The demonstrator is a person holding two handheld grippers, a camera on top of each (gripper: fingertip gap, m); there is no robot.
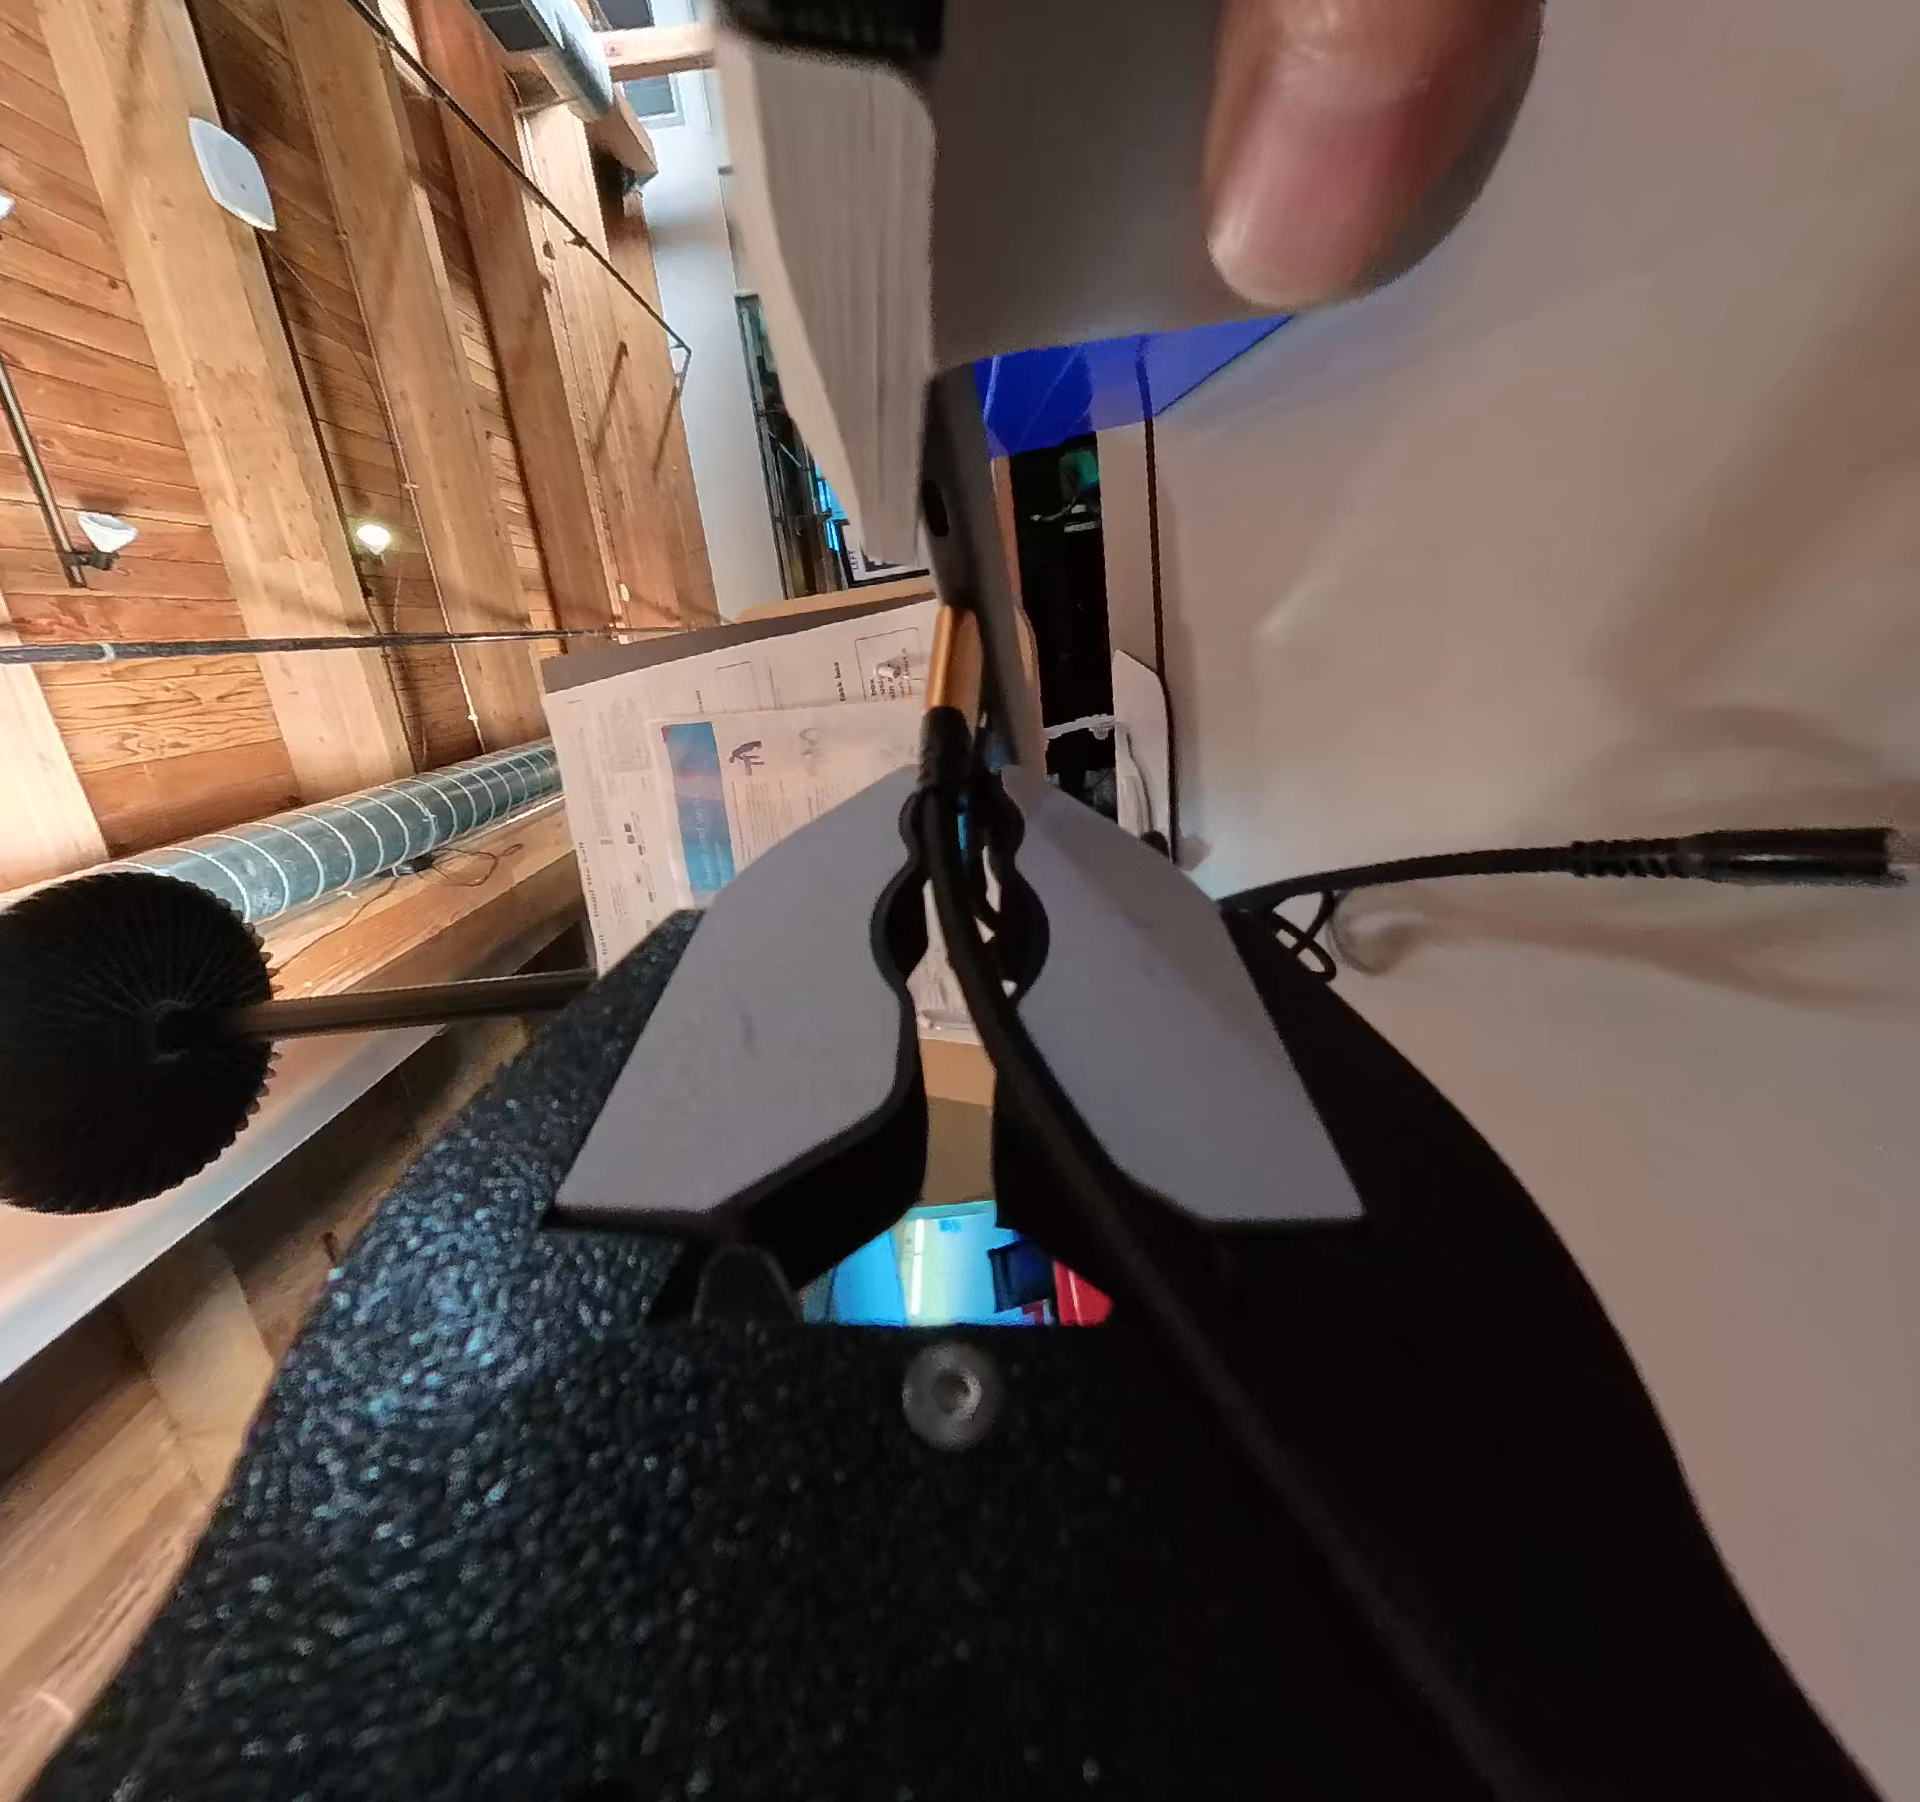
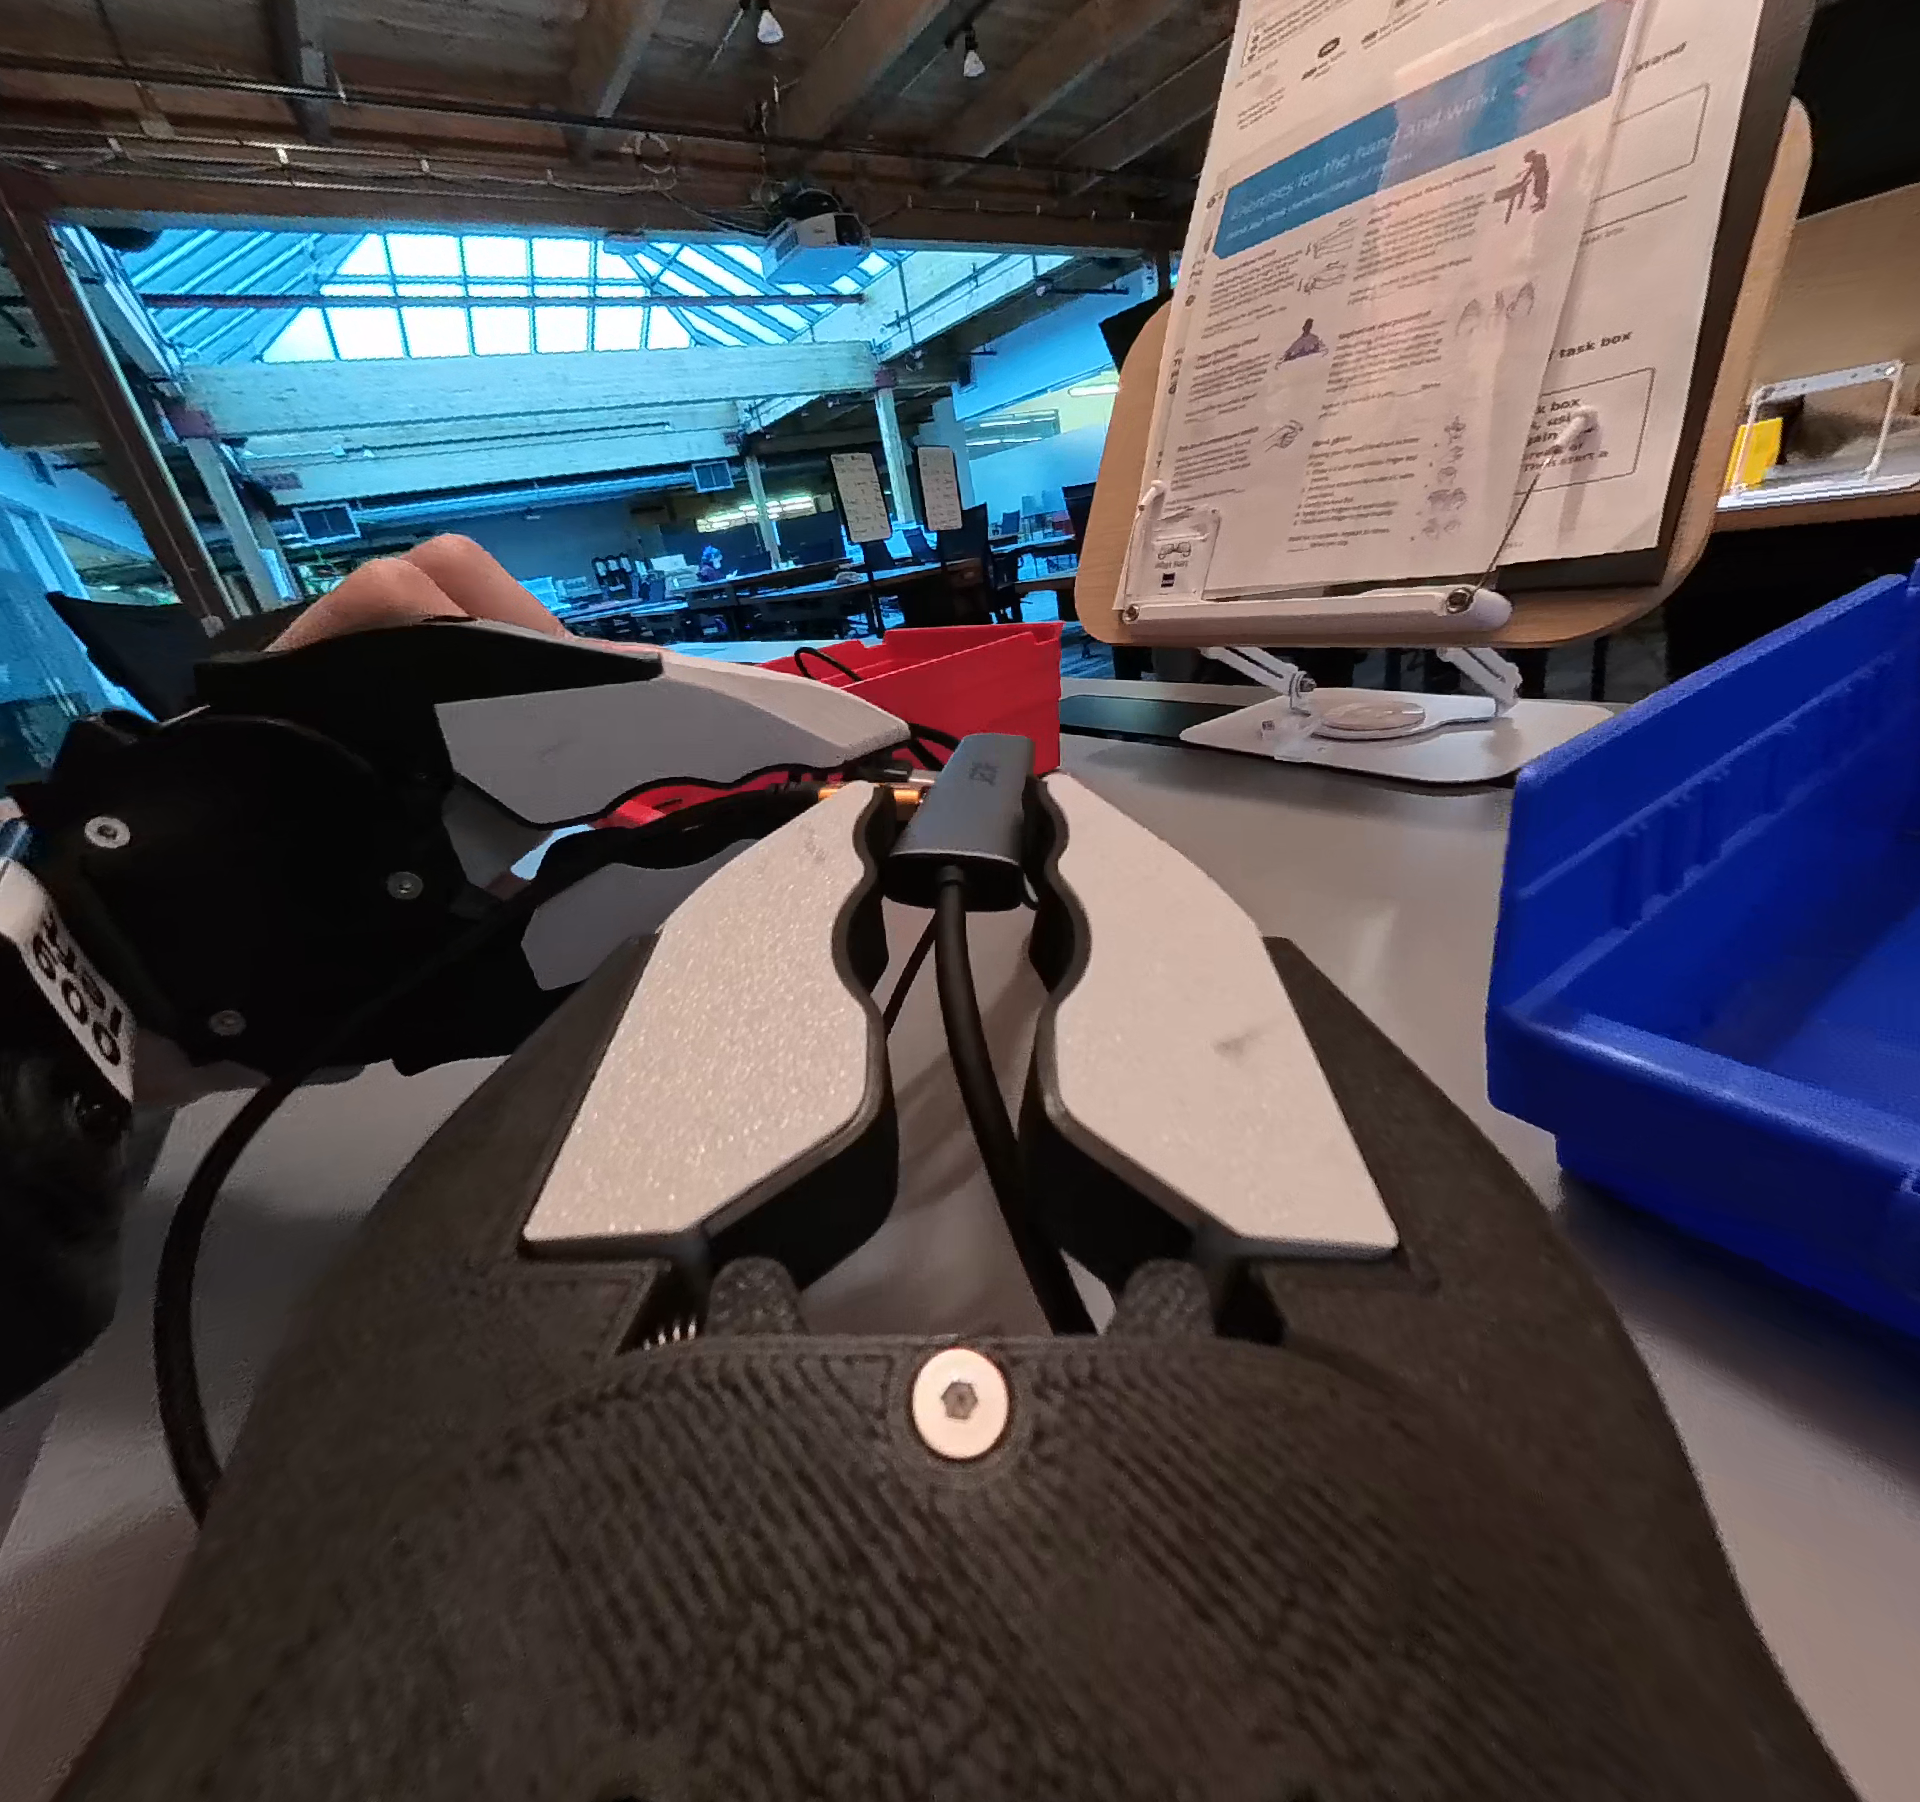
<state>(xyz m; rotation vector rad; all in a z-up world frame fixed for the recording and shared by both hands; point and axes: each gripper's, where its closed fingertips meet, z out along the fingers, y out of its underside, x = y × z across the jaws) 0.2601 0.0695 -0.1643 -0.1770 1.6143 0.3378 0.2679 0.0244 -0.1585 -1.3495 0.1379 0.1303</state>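
The right gripper (image 2: 961, 843) clamps the grey adapter (image 2: 971, 807) steady just left of the blue bin (image 2: 1704, 931), while the left gripper (image 1: 961, 817) pinches the gold-tipped plug (image 1: 951, 672) at the adapter's side port, aligned for mating.

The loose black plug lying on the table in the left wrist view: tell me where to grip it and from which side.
Grip the loose black plug on its straight rigid barrel, past the ribbed strain relief. It lies flat on the white table, so come from above with the jaws across its width. The left gripper is shut on another black cable, and the right gripper on the grey adapter.
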